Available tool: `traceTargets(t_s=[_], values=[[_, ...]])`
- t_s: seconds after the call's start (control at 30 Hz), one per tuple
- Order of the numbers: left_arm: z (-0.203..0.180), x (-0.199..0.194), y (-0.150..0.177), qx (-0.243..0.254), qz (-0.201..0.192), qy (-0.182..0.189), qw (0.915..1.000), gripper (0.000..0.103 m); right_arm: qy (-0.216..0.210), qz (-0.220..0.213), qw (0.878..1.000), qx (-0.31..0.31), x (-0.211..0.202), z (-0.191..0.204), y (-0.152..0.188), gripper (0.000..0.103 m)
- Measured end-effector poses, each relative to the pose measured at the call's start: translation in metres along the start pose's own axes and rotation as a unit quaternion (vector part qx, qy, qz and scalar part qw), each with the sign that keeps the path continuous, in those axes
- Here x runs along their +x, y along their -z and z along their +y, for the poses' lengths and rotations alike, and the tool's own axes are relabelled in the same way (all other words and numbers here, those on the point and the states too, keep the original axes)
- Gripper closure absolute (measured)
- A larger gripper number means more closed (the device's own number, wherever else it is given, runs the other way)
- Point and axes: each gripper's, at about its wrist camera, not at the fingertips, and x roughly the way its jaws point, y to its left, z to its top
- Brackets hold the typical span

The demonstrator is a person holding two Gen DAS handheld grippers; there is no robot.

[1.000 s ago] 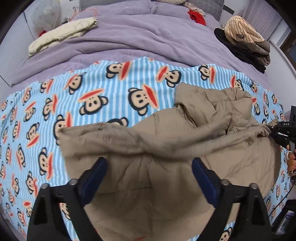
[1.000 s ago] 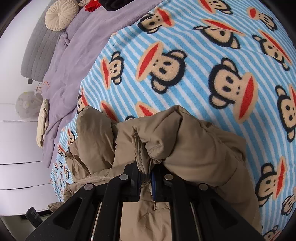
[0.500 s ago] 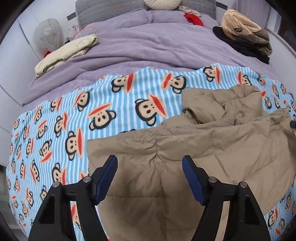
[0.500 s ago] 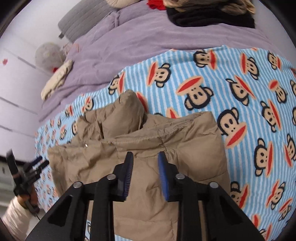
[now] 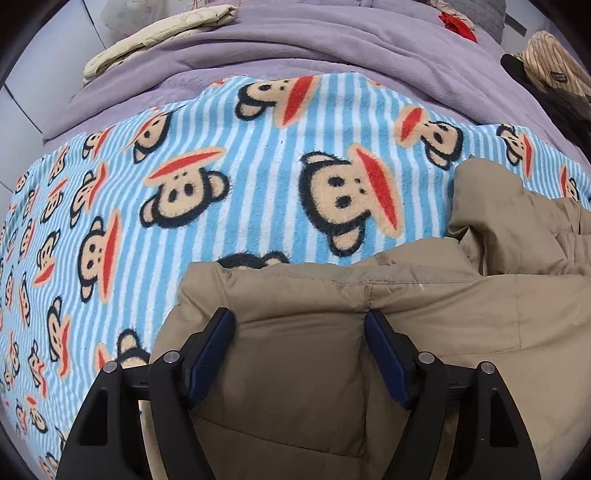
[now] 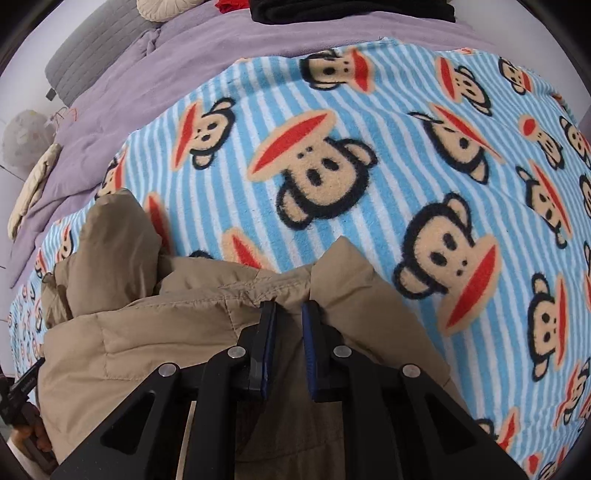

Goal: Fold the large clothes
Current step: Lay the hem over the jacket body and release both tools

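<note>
A large tan padded jacket (image 5: 424,317) lies on a blue striped monkey-print blanket (image 5: 258,177) on the bed. It also shows in the right wrist view (image 6: 155,332). My left gripper (image 5: 299,325) is open, its blue-padded fingers spread wide over the jacket's folded edge near its left corner. My right gripper (image 6: 288,314) is open by a narrow gap, low over the jacket's seam edge. The jacket's hood or sleeve (image 6: 114,240) is bunched at the far left of that view. The left gripper's tip (image 6: 22,387) shows at the lower left.
A purple duvet (image 5: 332,55) covers the far bed. A folded cream garment (image 5: 155,37) lies at its left, a striped tan item on dark clothes (image 5: 554,74) at its right. A grey headboard (image 6: 92,48) and round cushion (image 6: 166,5) are at the back.
The right gripper let go of the jacket and opened a little. Both grippers came lower and closer to the jacket's far edge. The jacket now lies flatter on the blanket.
</note>
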Motion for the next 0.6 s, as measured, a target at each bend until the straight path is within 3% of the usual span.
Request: traceTargets(t_s=[0.17,0.23,0.33,0.4,0.47,0.6], values=[[0.004,-0.001,-0.010,-0.002,0.004,0.007,1.0000,0.025,-0.005,0.004,1.000,0.003,0.008,-0.005,-0.006,0.090],[0.013,-0.021,-0.011,0.001,-0.026,-0.008,0.9996,0.025,0.001,0.005,1.000,-0.007,0.000,-0.003,-0.009,0.089],[0.038,-0.042,-0.008,-0.020,-0.062,-0.033,0.9973,0.025,0.034,-0.030,0.998,-0.041,-0.028,-0.002,-0.007,0.089],[0.056,-0.037,-0.006,-0.041,-0.048,-0.034,0.9974,0.025,0.057,-0.061,0.996,-0.038,-0.046,-0.010,-0.002,0.089],[0.063,-0.018,-0.001,-0.045,-0.020,-0.049,0.9976,0.025,0.066,-0.065,0.996,-0.018,-0.050,-0.024,0.001,0.089],[0.062,0.008,0.003,-0.061,0.007,-0.049,0.9969,0.025,0.052,0.001,0.999,0.011,-0.011,-0.043,0.006,0.089]])
